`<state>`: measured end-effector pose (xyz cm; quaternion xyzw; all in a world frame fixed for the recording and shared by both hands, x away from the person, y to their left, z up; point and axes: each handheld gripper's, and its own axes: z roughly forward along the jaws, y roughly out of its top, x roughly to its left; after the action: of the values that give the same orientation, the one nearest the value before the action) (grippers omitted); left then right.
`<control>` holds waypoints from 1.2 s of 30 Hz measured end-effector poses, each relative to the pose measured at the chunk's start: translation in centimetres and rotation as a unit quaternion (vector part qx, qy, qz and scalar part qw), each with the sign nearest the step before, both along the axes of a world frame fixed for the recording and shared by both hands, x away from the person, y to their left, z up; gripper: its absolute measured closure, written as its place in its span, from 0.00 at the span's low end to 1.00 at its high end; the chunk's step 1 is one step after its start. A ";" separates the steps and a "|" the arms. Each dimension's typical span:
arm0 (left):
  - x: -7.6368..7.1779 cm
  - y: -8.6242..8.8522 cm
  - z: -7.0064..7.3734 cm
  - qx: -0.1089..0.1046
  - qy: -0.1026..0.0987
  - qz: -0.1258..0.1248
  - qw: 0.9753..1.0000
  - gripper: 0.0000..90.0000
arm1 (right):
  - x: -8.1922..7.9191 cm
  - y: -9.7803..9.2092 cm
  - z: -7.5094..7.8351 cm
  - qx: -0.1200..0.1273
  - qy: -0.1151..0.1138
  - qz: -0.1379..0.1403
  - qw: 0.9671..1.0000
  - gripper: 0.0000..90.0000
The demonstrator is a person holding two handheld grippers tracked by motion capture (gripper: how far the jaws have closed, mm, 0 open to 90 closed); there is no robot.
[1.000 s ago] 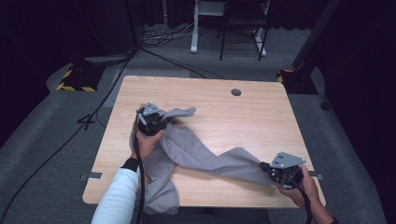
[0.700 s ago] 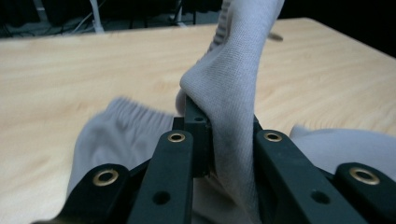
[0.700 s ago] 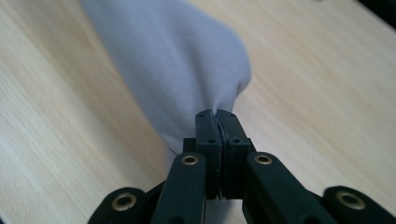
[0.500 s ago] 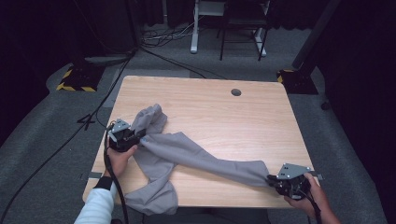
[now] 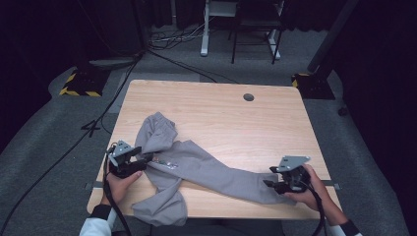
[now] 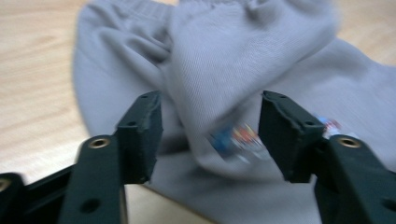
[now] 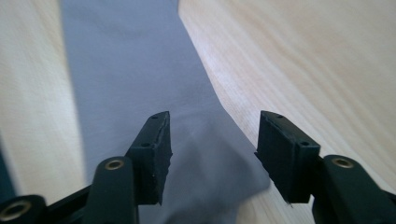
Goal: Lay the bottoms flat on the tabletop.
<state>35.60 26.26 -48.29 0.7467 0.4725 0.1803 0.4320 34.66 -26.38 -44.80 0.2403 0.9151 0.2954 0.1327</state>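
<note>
On the wooden table (image 5: 216, 108) the grey sweatpants (image 5: 206, 169) are stretched out diagonally, both the left gripper (image 5: 145, 159) and right gripper (image 5: 268, 183) are spread wide with nothing pinched, so fabric should be re-gripped squarely before smoothing is attempted.

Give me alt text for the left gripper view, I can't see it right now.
The left tool, jaws open, sits over bunched grey sweatpants on a light wooden table. A small, blurred multicoloured tag on the fabric lies between the jaws. Nothing is gripped.
</note>
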 end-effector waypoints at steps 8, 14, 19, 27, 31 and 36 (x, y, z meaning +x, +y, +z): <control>0.8 -0.3 -1.5 0.043 0.018 0.025 0.999 0.45 | 1.6 0.4 -2.5 -0.032 0.039 0.021 0.999 0.85; 2.4 -1.3 -1.8 0.087 0.029 0.072 0.993 0.45 | 2.0 -1.0 -1.5 -0.022 0.001 -0.035 0.999 0.94; 2.9 -2.5 -1.7 0.088 0.019 0.054 0.994 0.43 | 3.0 -3.7 -1.0 -0.002 -0.016 -0.111 0.994 0.94; 2.1 -1.8 0.7 0.004 -0.054 0.049 0.997 0.39 | 3.1 -4.9 -0.7 -0.002 -0.039 -0.138 0.990 0.94; 2.5 -1.7 1.2 -0.024 -0.066 0.024 0.997 0.38 | 3.3 -5.3 -0.8 -0.003 -0.043 -0.158 0.987 0.94; 3.2 -2.7 1.5 -0.035 -0.066 -0.022 0.997 0.35 | 4.0 -6.2 -1.6 -0.014 -0.042 -0.196 0.980 0.94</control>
<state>38.78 23.59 -46.80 0.7280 0.4322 0.2034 0.4917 38.65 -32.59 -46.36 0.4003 0.8481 0.2606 0.2294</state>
